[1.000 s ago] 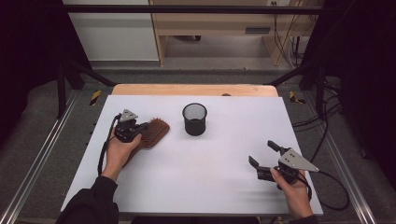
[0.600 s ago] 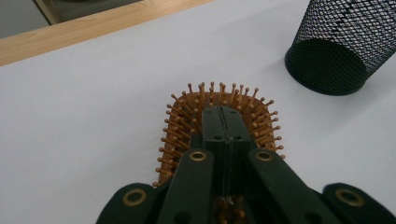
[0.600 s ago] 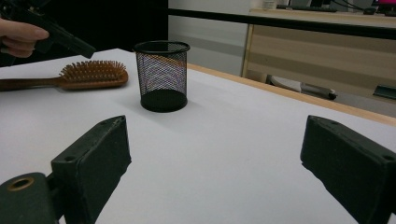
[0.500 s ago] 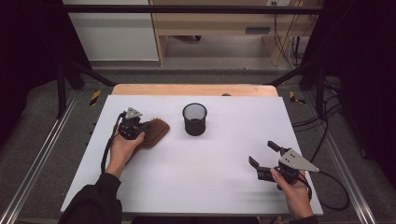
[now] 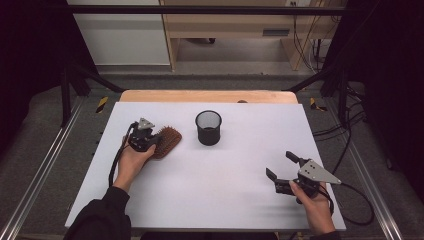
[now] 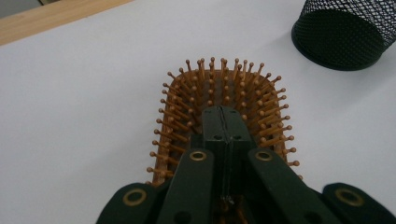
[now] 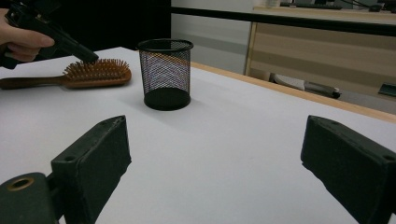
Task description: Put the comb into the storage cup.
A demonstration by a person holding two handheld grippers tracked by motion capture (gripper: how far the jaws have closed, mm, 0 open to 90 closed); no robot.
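hairbrush [image 5: 166,140] on white table [image 5: 210,195] | left fingers [image 6: 212,126] closed above | right fingers [image 7: 93,158] open

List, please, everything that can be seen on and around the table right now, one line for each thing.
hairbrush: one, brown wood, bristles up, table's left part
mesh cup: one, black, upright, right of the hairbrush
table: one, white top, wooden far edge
left gripper: one, black, jaws shut, tips over the hairbrush bristles, nothing between them
right gripper: one, black, jaws open, empty, near the table's right front
hands: two, one on each gripper
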